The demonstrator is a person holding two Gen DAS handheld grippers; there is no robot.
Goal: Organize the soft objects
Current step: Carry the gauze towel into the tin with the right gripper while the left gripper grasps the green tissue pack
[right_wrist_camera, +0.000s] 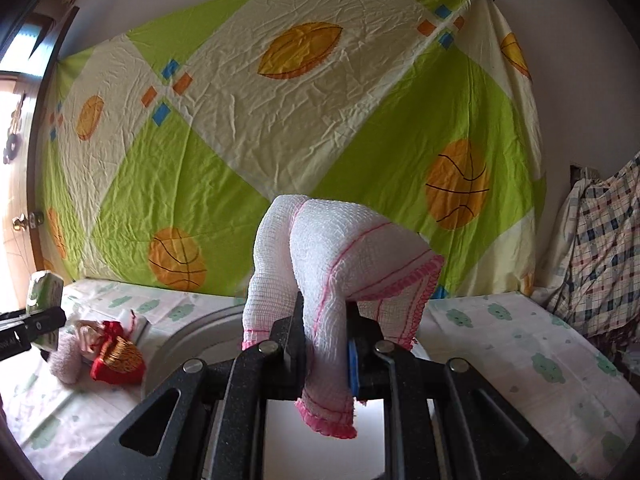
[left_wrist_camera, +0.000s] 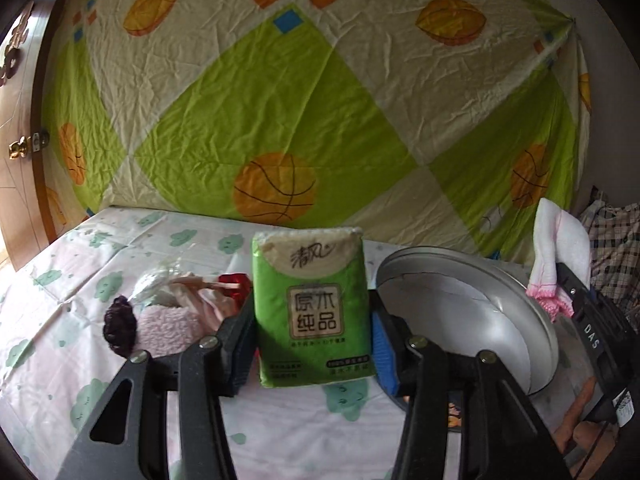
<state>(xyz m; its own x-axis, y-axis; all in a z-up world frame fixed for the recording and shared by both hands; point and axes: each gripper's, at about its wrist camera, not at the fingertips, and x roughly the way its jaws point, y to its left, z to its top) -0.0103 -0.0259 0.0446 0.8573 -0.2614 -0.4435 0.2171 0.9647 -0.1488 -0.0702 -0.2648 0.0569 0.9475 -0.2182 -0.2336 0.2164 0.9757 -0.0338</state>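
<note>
The left gripper point(left_wrist_camera: 314, 344) has its fingers clamped on one green tissue pack point(left_wrist_camera: 312, 308), held upright above the desk point(left_wrist_camera: 48, 320). The right gripper point(right_wrist_camera: 322, 344) has its fingers pinched tight on one white cloth with pink frilled trim point(right_wrist_camera: 340, 264), which bunches up above them and hangs down between them.

To the left on the desk lies one small heap of soft things: a pale pink fuzzy piece point(left_wrist_camera: 162, 326), a dark purple item point(left_wrist_camera: 118, 326), a red pouch with gold print point(right_wrist_camera: 118, 354) and some clear wrapping point(left_wrist_camera: 160, 276). To the right stands one round metal basin point(left_wrist_camera: 472, 312).

The desk wears a white cover printed with green clouds. Behind hangs a green and cream sheet with orange balls point(left_wrist_camera: 280, 100); a plaid cloth point(right_wrist_camera: 600, 248) sits far right, a wooden door point(left_wrist_camera: 16, 152) far left. The heap's lower items are partly hidden by the left fingers.
</note>
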